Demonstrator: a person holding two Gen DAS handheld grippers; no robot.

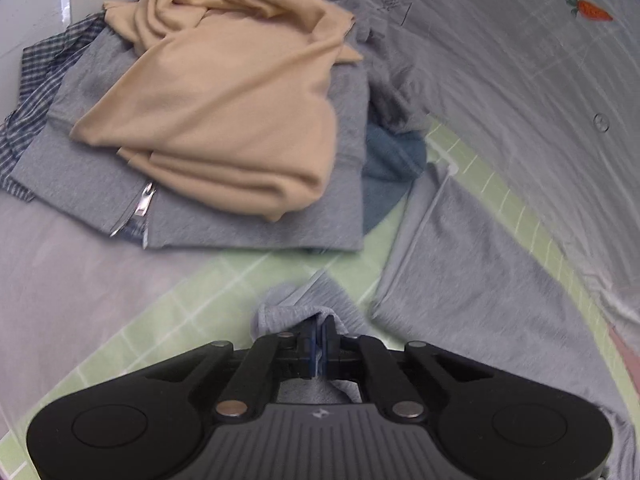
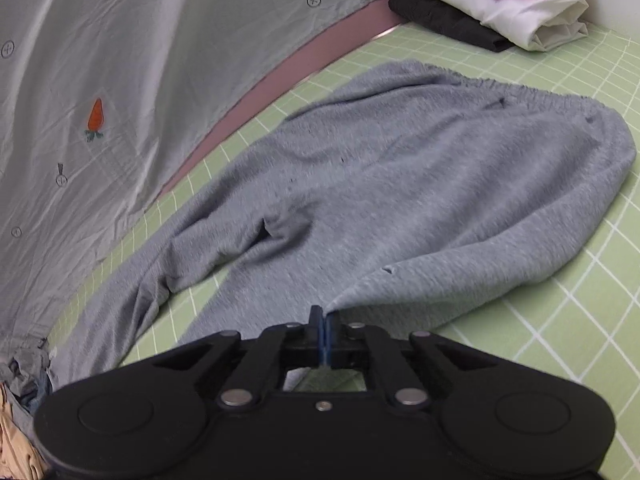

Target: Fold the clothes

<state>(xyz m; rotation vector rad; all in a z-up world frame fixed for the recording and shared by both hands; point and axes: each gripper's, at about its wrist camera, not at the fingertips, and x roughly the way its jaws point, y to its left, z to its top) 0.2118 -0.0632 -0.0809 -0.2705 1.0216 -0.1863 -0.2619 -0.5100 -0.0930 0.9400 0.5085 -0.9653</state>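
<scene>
Grey sweatpants [image 2: 400, 184] lie spread on the green checked sheet [image 2: 560, 312], waistband toward the far right, legs running to the lower left. My right gripper [image 2: 323, 322] is shut on the near edge of the pants, the cloth pulled into a peak at its tips. In the left wrist view my left gripper [image 1: 320, 330] is shut on a bunched cuff of the grey sweatpants [image 1: 472, 280], whose other leg lies flat to the right.
A pile of unfolded clothes sits ahead of the left gripper: a beige top [image 1: 224, 92] on a grey zip jacket [image 1: 92, 168] and a checked shirt [image 1: 36, 96]. Folded clothes [image 2: 500, 4] are stacked at the far right. A grey carrot-print quilt [image 2: 120, 80] borders the sheet.
</scene>
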